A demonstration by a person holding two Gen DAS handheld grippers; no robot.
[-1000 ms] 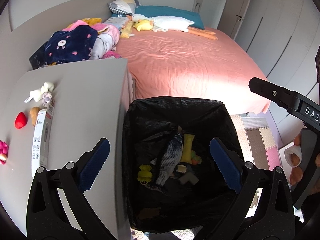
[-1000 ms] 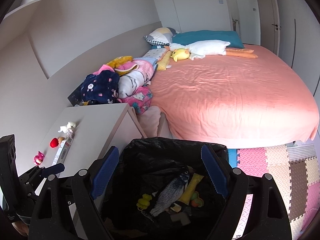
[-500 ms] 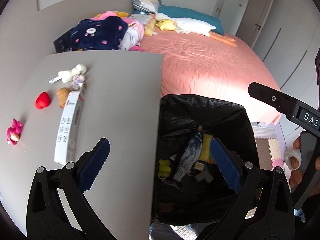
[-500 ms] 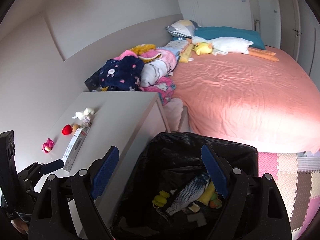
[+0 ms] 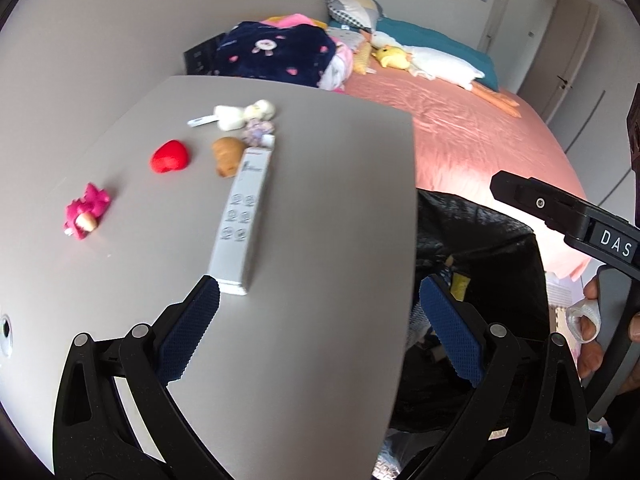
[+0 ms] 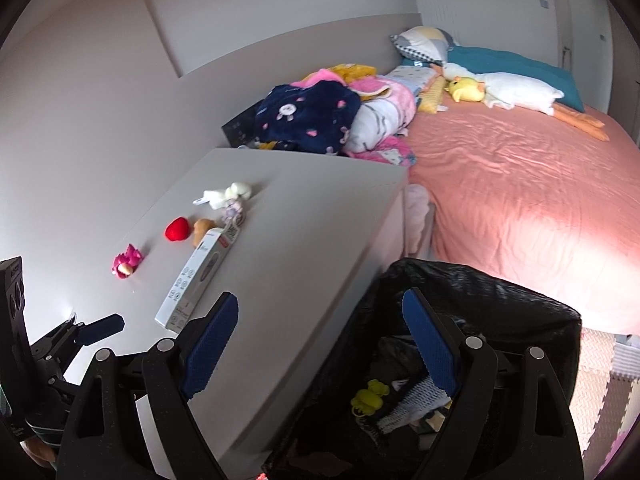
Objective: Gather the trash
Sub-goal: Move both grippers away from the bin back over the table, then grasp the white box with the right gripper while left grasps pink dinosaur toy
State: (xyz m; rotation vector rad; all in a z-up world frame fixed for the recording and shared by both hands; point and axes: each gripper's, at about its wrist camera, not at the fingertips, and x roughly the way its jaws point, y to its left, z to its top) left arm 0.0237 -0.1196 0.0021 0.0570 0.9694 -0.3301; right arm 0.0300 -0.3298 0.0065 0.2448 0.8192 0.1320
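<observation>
A long white carton (image 5: 242, 216) (image 6: 196, 278) lies on the grey cabinet top (image 5: 320, 240) (image 6: 312, 240). Around it sit a red heart toy (image 5: 170, 156) (image 6: 177, 229), a pink toy (image 5: 86, 216) (image 6: 126, 266), a brown toy (image 5: 227, 154) and a small white plush (image 5: 244, 114) (image 6: 228, 194). Beside the cabinet stands a bin with a black bag (image 5: 480, 280) (image 6: 480, 320) holding a striped fish toy (image 6: 412, 402) and a yellow toy (image 6: 370, 396). My left gripper (image 5: 320, 328) is open above the cabinet top, its left pad just short of the carton's near end. My right gripper (image 6: 320, 344) is open with nothing in it, straddling the cabinet edge and the bin.
A bed with a pink sheet (image 6: 520, 184), piled clothes (image 6: 320, 116), pillows and a white goose plush (image 6: 516, 88) fills the far right. Foam floor mats (image 6: 612, 380) lie past the bin. The right gripper's body and a hand (image 5: 592, 320) show at the left view's right edge.
Both grippers have swung left from over the bin toward the cabinet top. The carton and toys now sit nearer the middle of both views. Both stay open.
</observation>
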